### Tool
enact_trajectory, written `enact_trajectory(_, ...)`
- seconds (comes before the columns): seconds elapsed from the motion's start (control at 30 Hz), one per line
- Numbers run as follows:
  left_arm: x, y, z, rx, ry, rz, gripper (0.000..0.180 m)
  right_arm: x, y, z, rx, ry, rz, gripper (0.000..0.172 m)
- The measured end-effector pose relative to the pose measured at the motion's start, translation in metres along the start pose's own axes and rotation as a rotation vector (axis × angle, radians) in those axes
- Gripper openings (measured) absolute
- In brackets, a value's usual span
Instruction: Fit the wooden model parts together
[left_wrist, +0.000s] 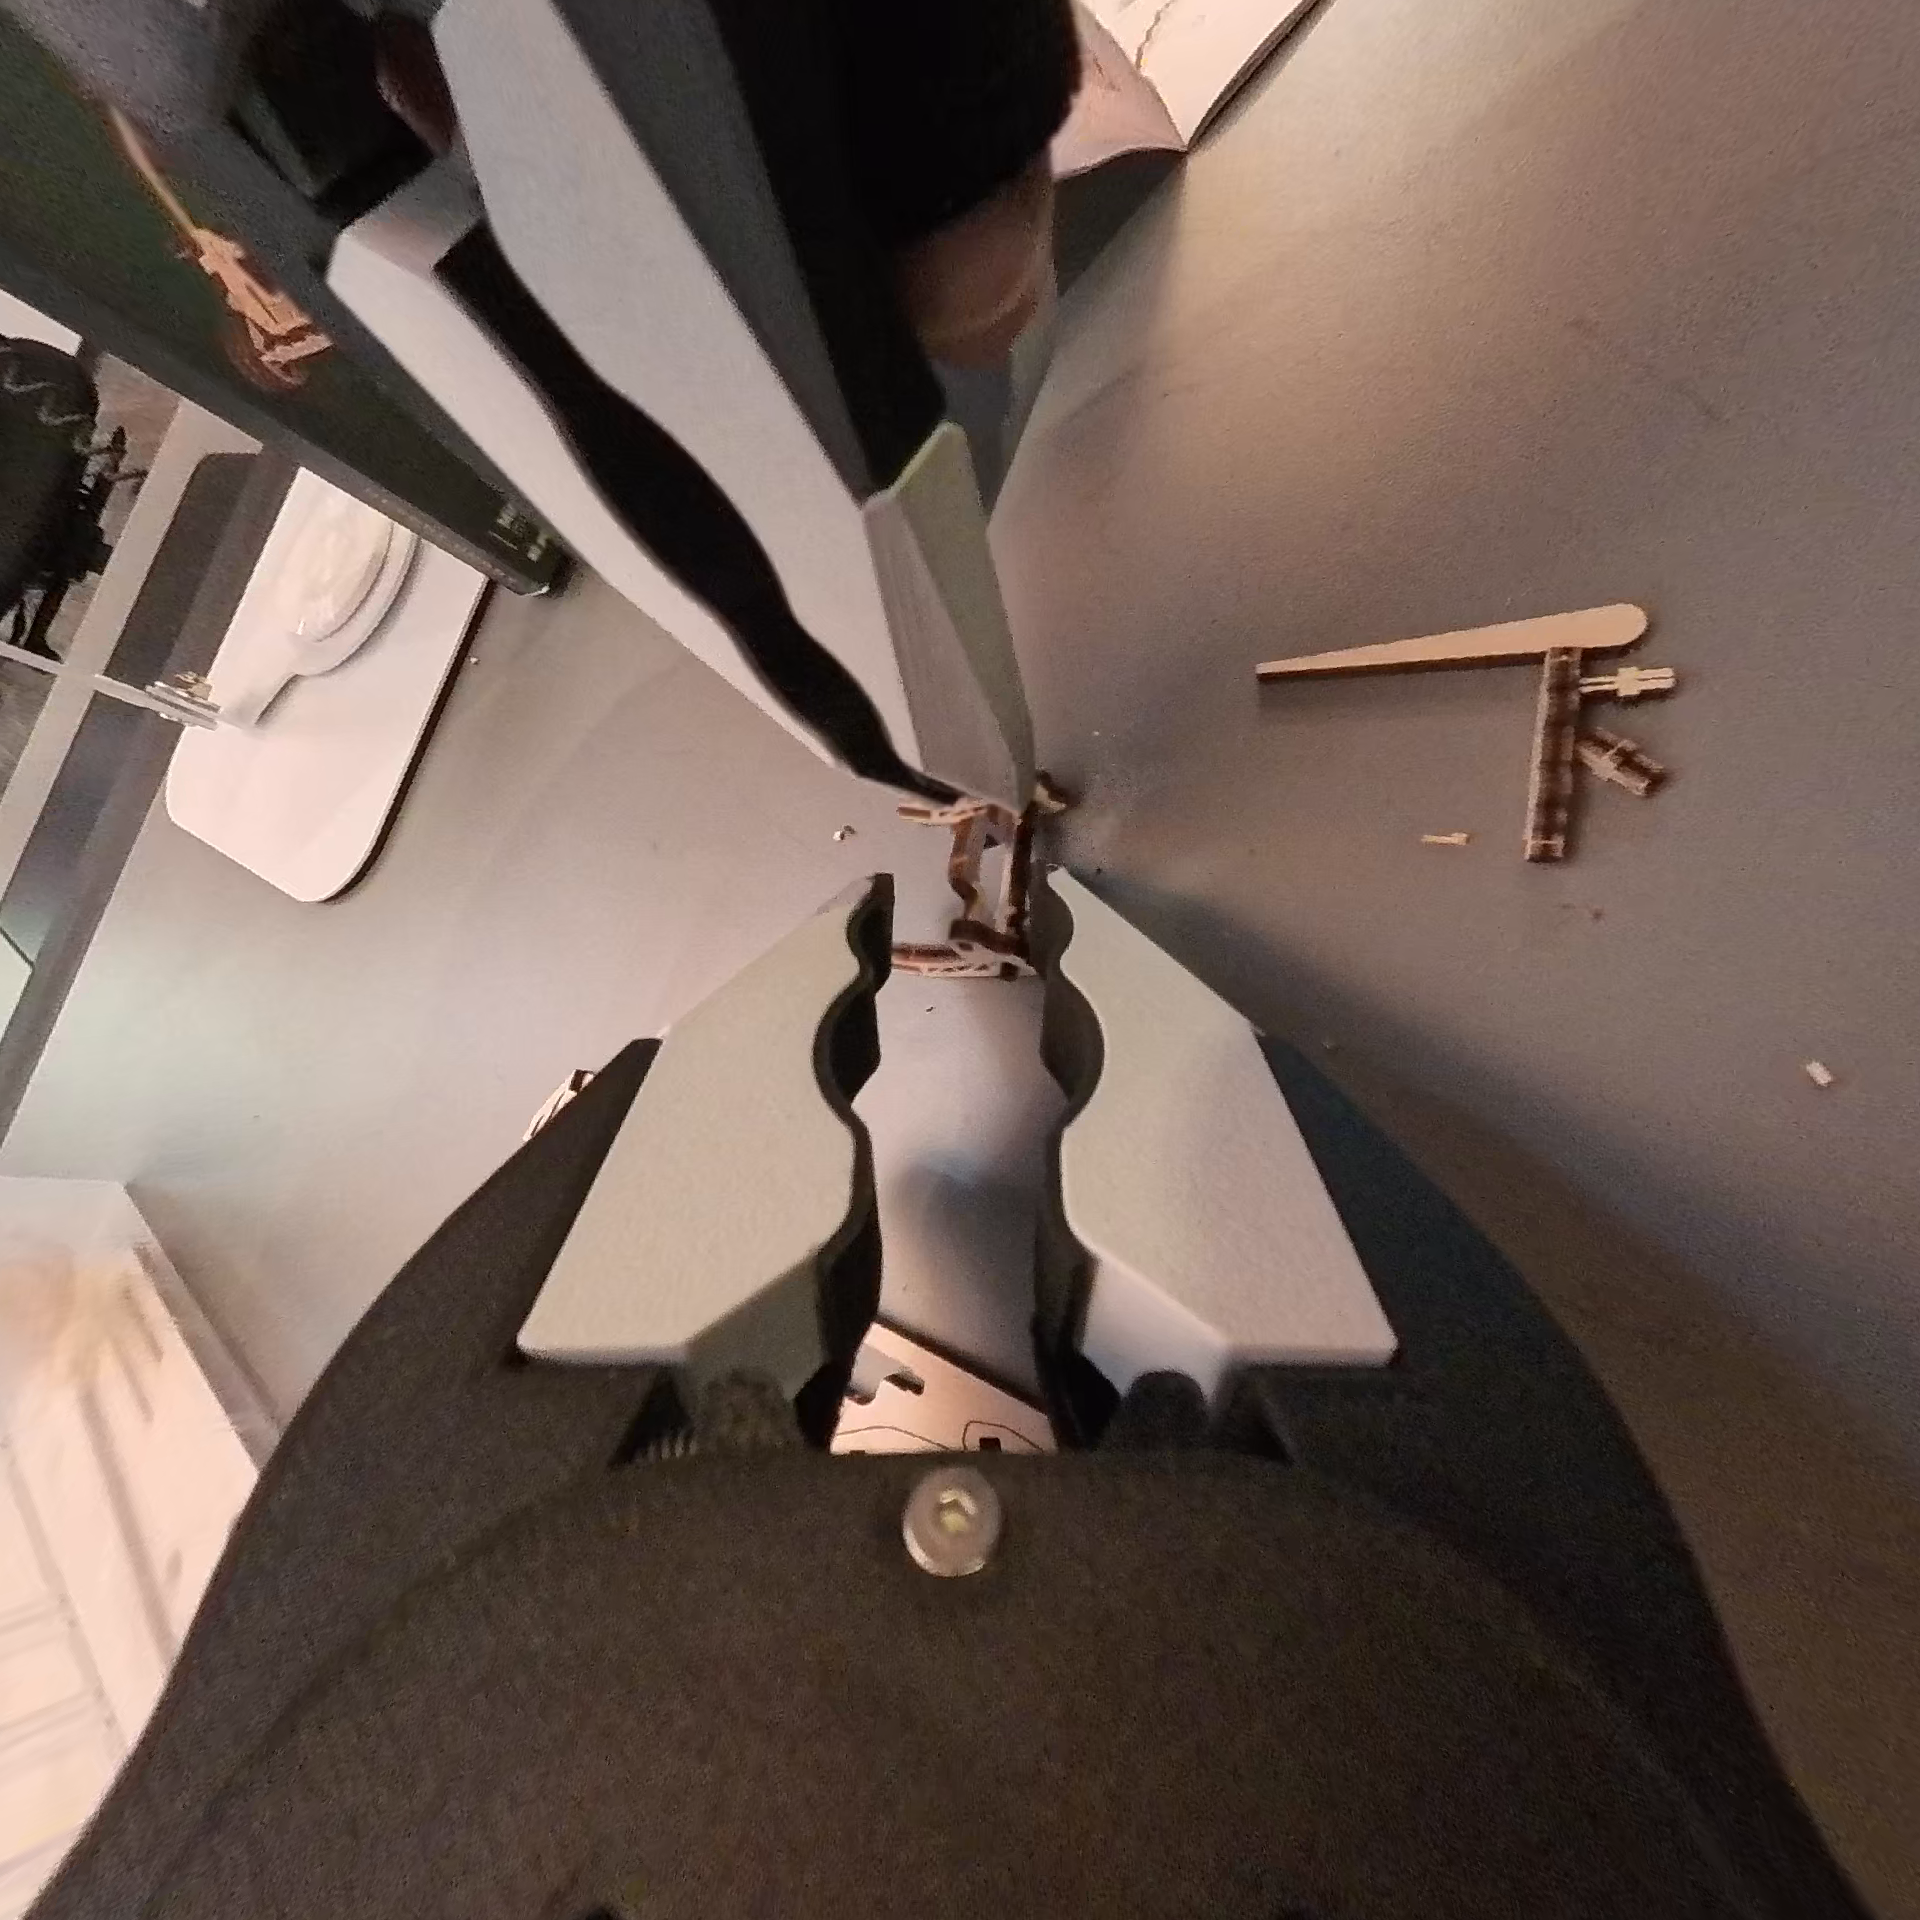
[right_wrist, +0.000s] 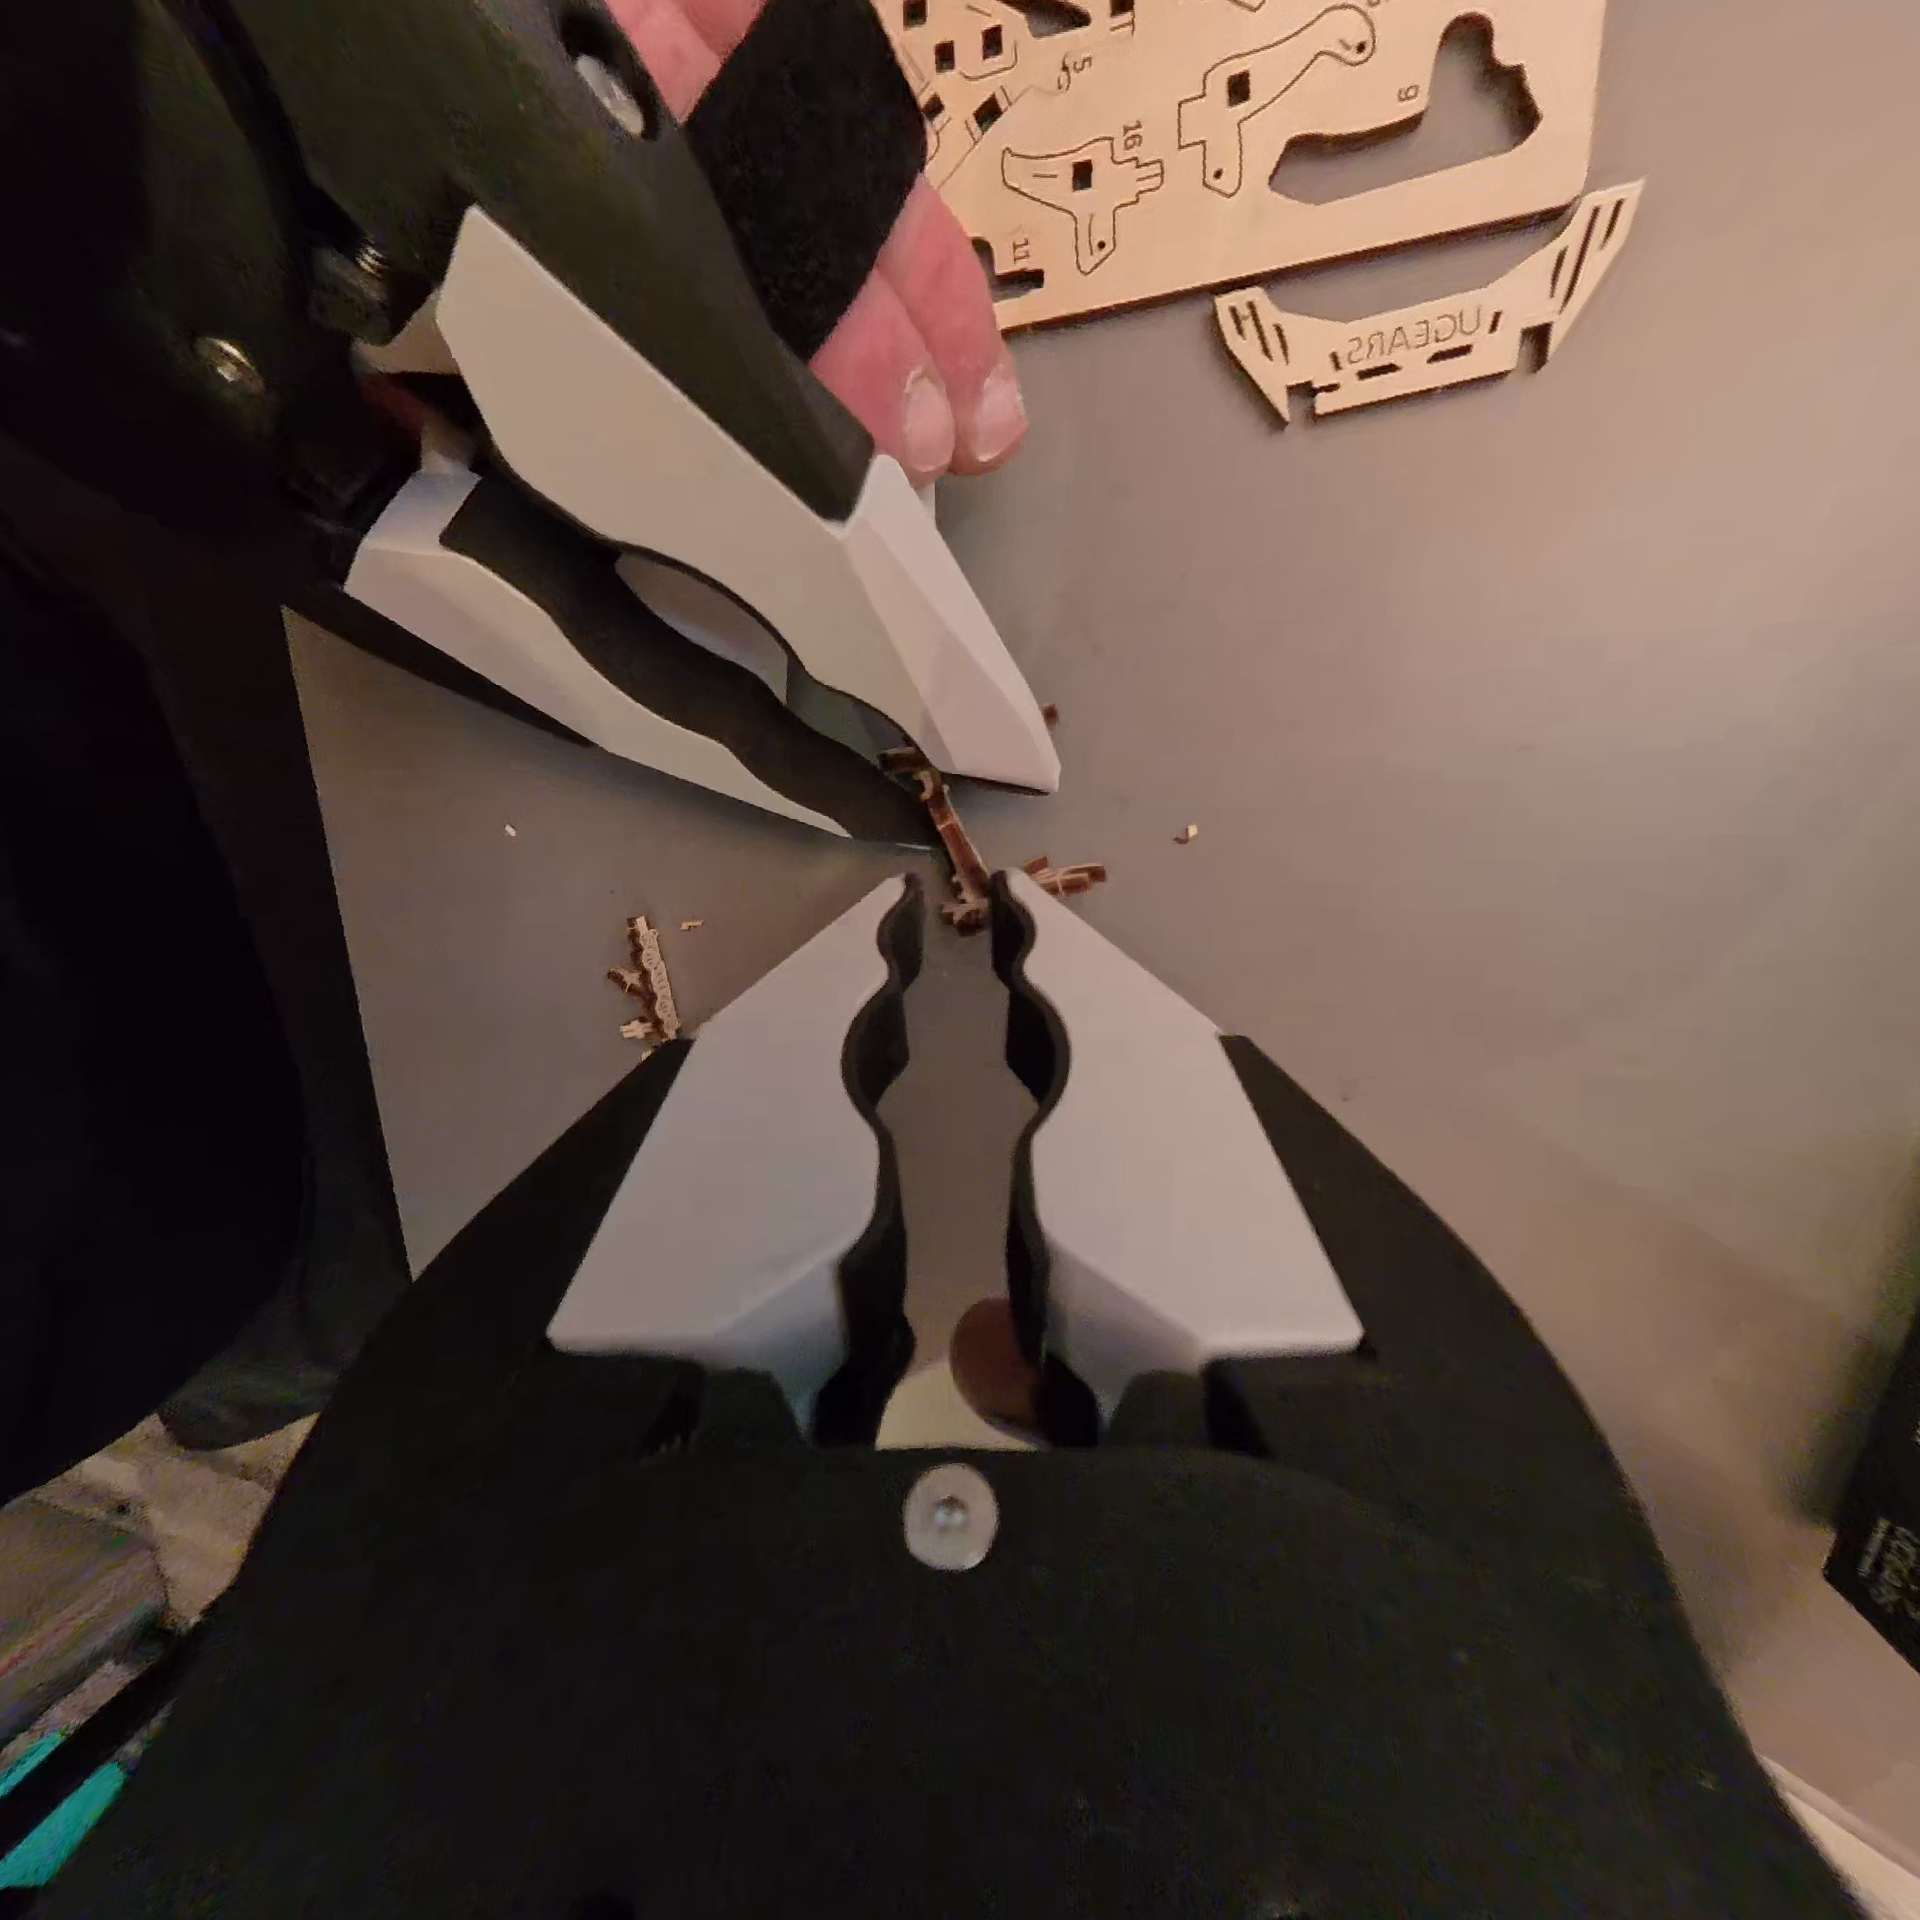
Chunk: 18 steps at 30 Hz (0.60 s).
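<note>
A small brown wooden frame assembly (left_wrist: 987, 894) sits just above the grey table (left_wrist: 1455, 416), between both grippers. My left gripper (left_wrist: 961, 899) is at the frame's near end. Its bottom bar spans from one pad to the other, so the gripper is shut on it. My right gripper (left_wrist: 982, 800) comes down from above with its tips pinched on the frame's far end. In the right wrist view the same assembly (right_wrist: 951, 842) runs from the left gripper (right_wrist: 971, 805) to my right gripper (right_wrist: 956, 883), whose pads close on its lower end.
A tapered wooden blade (left_wrist: 1455, 649), a notched strip (left_wrist: 1550, 753) and small pegs lie to the right. A laser-cut plywood sheet (right_wrist: 1299, 135) and a loose wooden stand piece (right_wrist: 1423, 332) lie at the back. A notched piece (right_wrist: 649, 982) and chips lie nearby. A white board (left_wrist: 312, 675) lies to the left.
</note>
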<state>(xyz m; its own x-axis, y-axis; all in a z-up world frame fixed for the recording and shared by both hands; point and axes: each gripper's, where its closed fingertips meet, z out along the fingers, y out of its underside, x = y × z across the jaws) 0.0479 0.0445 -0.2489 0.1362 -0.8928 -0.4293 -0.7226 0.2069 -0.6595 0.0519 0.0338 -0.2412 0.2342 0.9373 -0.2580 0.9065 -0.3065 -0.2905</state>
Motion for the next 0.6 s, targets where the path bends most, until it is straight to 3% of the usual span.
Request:
enact_trajectory(0.03,0.000,0.000,0.000,0.001,-0.001,0.000,0.024,0.000,0.000,-0.001,-0.008,0.007,-0.013,0.010)
enact_trajectory(0.5,-0.006,-0.001,-0.007,0.017,-0.030,-0.005,0.029,0.004,-0.015,0.003,-0.017,-0.019,-0.114,0.000)
enact_trajectory(0.6,-0.010,-0.003,-0.014,0.016,-0.033,-0.033,0.031,0.003,-0.015,0.000,-0.007,-0.036,-0.121,0.009)
